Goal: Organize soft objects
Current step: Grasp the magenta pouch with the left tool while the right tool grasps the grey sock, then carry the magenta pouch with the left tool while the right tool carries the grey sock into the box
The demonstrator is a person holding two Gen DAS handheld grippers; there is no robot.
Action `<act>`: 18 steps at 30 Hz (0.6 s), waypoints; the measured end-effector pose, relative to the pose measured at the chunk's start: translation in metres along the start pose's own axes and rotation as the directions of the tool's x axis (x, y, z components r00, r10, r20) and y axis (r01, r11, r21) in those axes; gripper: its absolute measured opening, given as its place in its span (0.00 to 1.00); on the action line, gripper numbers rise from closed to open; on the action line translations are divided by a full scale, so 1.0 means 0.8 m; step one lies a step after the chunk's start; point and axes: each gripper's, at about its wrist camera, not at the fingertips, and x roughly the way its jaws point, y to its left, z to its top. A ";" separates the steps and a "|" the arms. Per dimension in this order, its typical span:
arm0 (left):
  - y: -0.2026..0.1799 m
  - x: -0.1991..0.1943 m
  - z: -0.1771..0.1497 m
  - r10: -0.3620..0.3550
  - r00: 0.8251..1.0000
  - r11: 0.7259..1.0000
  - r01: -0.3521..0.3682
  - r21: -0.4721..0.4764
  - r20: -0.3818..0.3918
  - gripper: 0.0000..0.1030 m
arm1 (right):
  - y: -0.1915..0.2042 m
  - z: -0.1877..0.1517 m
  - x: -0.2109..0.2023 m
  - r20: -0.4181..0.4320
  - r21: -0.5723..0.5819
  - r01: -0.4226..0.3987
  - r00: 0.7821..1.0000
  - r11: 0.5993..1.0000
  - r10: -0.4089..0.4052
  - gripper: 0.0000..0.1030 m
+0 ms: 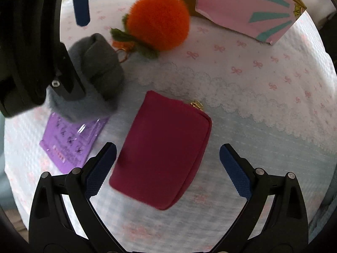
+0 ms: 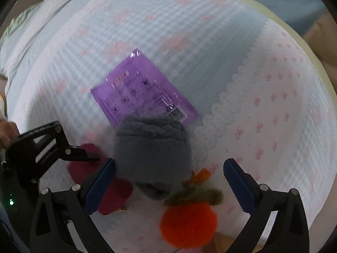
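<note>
While both grippers hung over the surface [image 1: 273,80] with its bow-print quilted cloth, each had a different soft thing lined up in front of it. The left gripper [image 1: 168,168] had its fingers [image 1: 101,170] spread wide and grasping nothing, and the magenta zip pouch [image 1: 162,149] lay directly between them, just ahead of the tips. The pouch's long axis ran from near-left to far-right, roughly along the line of the fingers rather than across it, so the narrower width faced the gap; its gold zip pull sat at the far right corner.

The right gripper [image 2: 169,181] was likewise released and empty. The grey rolled sock [image 2: 152,154] lay just ahead of it, nearer the left finger [image 2: 101,185] than the right, with one end resting on the purple foil packet [image 2: 143,88]. The orange fluffy pompom [image 2: 188,223] with green felt leaves sat in the near right, close below that gripper, beside the sock.

In the left wrist view, a pink box [image 1: 246,10] with teal rays stood at the far right of the surface, probably the place for the soft things. Judging by reach, the left gripper was nearer the pouch and the right nearer the sock, so each seemed set to close on its own item.
</note>
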 end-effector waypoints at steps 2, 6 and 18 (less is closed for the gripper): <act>0.002 0.008 0.001 -0.013 1.000 1.000 0.013 0.006 -0.006 0.95 | -0.004 0.001 0.009 -0.009 -0.003 -0.027 1.000 1.000 0.027 0.98; 0.001 0.015 -0.001 -0.029 1.000 0.999 0.029 0.037 0.004 0.92 | -0.002 0.003 0.021 -0.009 -0.055 -0.101 0.995 0.993 0.100 0.90; 0.001 0.019 -0.003 -0.036 0.998 0.996 0.031 0.088 0.057 0.56 | 0.004 0.005 0.026 0.004 -0.130 -0.181 0.983 0.975 0.183 0.42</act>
